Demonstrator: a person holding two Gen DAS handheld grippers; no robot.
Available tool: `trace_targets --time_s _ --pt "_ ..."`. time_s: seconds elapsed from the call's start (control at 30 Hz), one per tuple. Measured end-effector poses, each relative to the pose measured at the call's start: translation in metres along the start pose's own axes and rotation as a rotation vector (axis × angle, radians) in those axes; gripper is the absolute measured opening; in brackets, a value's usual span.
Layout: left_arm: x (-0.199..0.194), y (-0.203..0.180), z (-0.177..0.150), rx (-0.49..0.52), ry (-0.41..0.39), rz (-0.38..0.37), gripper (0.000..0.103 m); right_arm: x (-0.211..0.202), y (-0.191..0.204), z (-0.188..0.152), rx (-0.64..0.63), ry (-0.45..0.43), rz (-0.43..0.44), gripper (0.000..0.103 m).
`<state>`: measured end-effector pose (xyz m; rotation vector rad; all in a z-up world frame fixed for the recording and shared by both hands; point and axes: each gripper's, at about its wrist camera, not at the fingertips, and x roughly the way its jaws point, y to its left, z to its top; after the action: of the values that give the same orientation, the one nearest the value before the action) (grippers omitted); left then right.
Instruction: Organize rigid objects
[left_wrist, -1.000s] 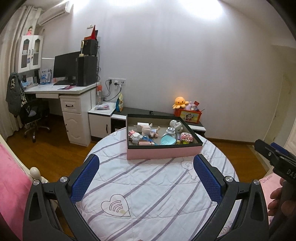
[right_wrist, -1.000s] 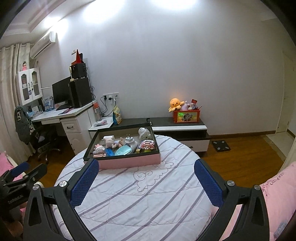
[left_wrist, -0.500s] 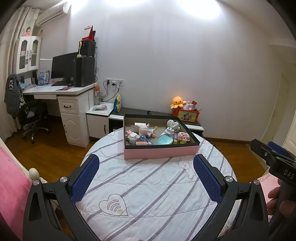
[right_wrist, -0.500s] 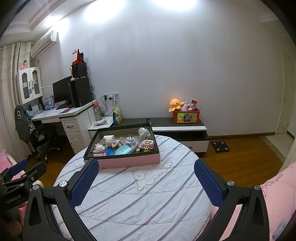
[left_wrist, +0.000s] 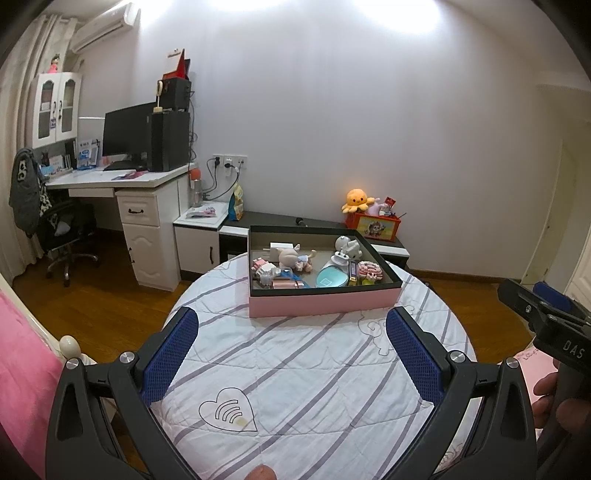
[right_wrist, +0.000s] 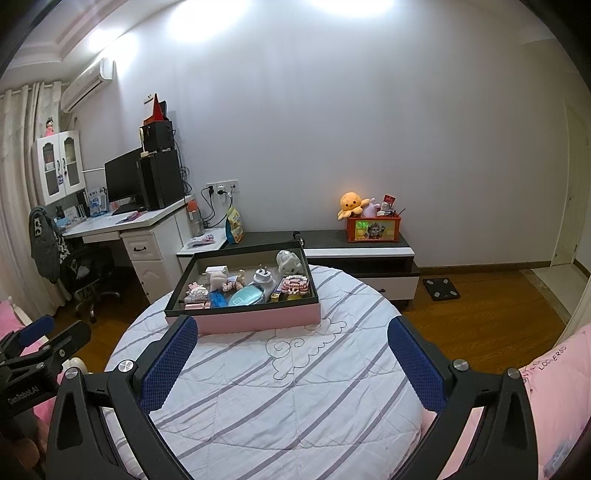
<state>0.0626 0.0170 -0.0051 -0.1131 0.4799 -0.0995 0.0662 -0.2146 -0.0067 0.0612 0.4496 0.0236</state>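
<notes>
A shallow pink box with a dark rim (left_wrist: 325, 304) (right_wrist: 258, 319) sits at the far side of a round bed with a striped white quilt (left_wrist: 295, 369) (right_wrist: 295, 387). Inside lie several small items: a teal case (left_wrist: 330, 277) (right_wrist: 245, 295), a white plug adapter (right_wrist: 263, 276), a small plush animal (left_wrist: 291, 256), pink block toys (left_wrist: 369, 271) (right_wrist: 293, 285). My left gripper (left_wrist: 291, 350) is open above the near quilt, well short of the box. My right gripper (right_wrist: 291, 354) is open too, its left fingertip (right_wrist: 173, 350) just in front of the box's near left corner.
Behind the bed stand a white desk with a monitor (left_wrist: 125, 136), an office chair (left_wrist: 62, 236), and a low black-and-white cabinet (right_wrist: 362, 251) bearing an orange crate and plush octopus (right_wrist: 351, 203). Wooden floor surrounds the bed. A black scale (right_wrist: 441, 288) lies on the floor.
Both views have shifted slightly; the box sits a little lower and nearer in the left wrist view. Both grippers stay open and hold nothing.
</notes>
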Motion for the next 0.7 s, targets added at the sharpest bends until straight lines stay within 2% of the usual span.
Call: trace_targets --time_s 0.43,0.7 --pt "0.007 0.006 0.003 -0.016 0.027 -0.013 0.103 0.01 0.001 -0.001 -0.001 0.016 0.001 0.103" --pt "0.006 0.003 0.009 0.012 0.006 -0.006 0.103 0.015 -0.001 0.0 0.003 0.025 -0.003 0.103"
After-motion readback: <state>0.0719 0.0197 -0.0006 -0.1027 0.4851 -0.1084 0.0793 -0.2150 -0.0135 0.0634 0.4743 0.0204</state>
